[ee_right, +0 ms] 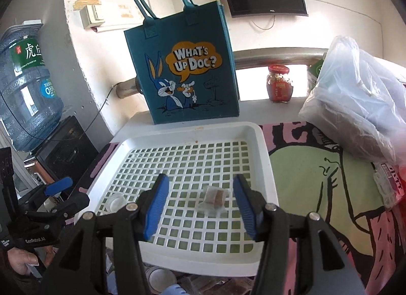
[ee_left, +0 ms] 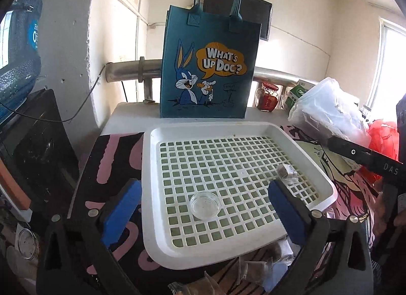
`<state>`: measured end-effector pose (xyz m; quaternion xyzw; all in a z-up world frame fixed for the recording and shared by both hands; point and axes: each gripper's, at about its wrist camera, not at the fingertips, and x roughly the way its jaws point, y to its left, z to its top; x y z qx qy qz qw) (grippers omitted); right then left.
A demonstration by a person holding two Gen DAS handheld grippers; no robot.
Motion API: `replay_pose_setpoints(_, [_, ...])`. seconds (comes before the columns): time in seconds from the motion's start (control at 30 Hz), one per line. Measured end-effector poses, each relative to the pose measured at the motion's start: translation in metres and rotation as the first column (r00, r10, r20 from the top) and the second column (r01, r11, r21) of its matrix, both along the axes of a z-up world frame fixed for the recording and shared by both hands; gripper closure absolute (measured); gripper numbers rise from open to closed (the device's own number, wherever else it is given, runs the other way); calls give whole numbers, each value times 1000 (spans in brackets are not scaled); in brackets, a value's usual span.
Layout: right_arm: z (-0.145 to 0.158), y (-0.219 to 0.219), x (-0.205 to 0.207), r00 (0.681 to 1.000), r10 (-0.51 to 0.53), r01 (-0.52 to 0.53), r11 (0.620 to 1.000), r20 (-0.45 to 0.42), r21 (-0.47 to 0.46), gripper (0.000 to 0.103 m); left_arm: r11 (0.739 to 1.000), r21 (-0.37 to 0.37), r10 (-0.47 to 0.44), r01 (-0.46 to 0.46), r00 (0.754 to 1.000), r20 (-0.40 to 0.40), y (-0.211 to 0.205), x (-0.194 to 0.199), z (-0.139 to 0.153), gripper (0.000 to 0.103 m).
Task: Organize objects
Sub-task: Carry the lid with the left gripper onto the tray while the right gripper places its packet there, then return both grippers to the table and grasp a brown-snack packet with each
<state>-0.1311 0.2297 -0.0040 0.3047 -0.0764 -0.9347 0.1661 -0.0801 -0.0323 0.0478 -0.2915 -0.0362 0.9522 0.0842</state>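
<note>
Right wrist view: your right hand-held gripper stands open, empty, over the wrapped snack lying in the white tray. Light, crinkly, slippery wrapper; pinch across the block. Left hand-held gripper wide open above the glass dish: fragile.

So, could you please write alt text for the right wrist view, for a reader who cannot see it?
The right hand-held gripper, jaws open, hovers over a white grid tray with a small wrapped brown snack lying between its blue fingers. A small clear dish sits at the tray's left edge, and a teal cartoon-rabbit tote bag stands behind the tray.
</note>
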Motion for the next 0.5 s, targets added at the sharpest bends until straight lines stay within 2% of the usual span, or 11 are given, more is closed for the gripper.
replay_pose_setpoints(0.07, [12,5,17,998,12,-14,1000,-60,-24,37,1000,2,-6,7,1000,-14,-7,12,8,0])
replay_pose_setpoints(0.2, [30,13,48,987,24,-30,999,-161,-38,33,999,6,53,-53,997,-63,-25,39,21,0])
replay_pose_setpoints(0.3, [37,16,71,967,36,-45,999,-253,-29,28,995,0,100,-100,992,-72,-30,56,18,0])
replay_pose_setpoints(0.37, [35,18,86,952,55,-67,997,-300,-28,27,997,11,78,-78,995,-59,-31,66,9,0])
replay_pose_setpoints(0.43, [29,20,95,951,51,-59,998,-305,-18,27,997,32,66,-65,998,-21,-31,72,-5,0])
replay_pose_setpoints(0.5, [17,21,97,963,56,-55,998,-265,10,27,996,44,71,-73,997,38,-30,71,-22,0])
